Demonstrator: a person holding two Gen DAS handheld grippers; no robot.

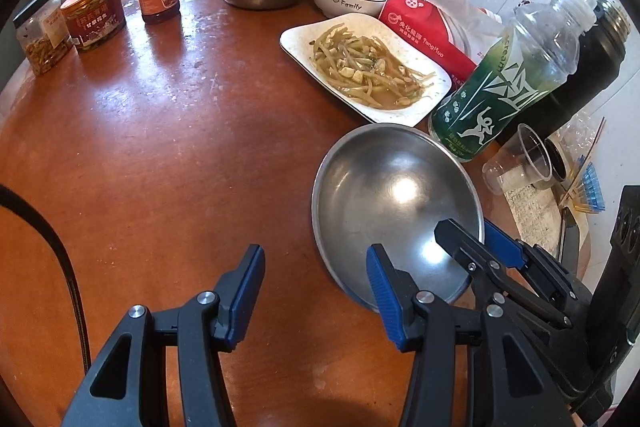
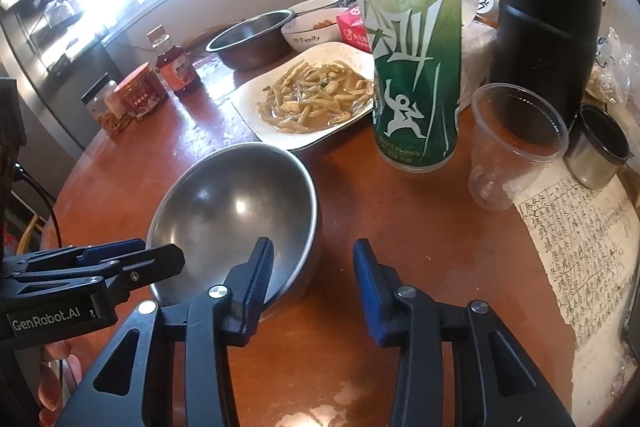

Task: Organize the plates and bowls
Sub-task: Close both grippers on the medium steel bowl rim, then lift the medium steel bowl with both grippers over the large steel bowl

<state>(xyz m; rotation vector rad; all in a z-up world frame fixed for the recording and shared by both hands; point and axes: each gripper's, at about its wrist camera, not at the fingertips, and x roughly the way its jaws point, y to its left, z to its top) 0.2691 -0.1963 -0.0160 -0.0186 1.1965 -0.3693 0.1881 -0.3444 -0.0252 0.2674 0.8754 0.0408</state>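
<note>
both grippers straddle the near rim of the empty steel bowl (image 1: 394, 203), one finger inside and one outside. the left gripper (image 1: 316, 291) and right gripper (image 2: 314, 279) gape wide, grasping nothing, apparently poised to pinch and lift it.

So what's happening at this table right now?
A person holds a gripper in each hand over a round wooden table set with dishes. Both the left gripper and the right gripper are open at the near rim of an empty steel bowl, one on each side; neither grips it. Behind it sit a white plate of stir-fried vegetables, a green drink bottle and a clear plastic cup.
</note>
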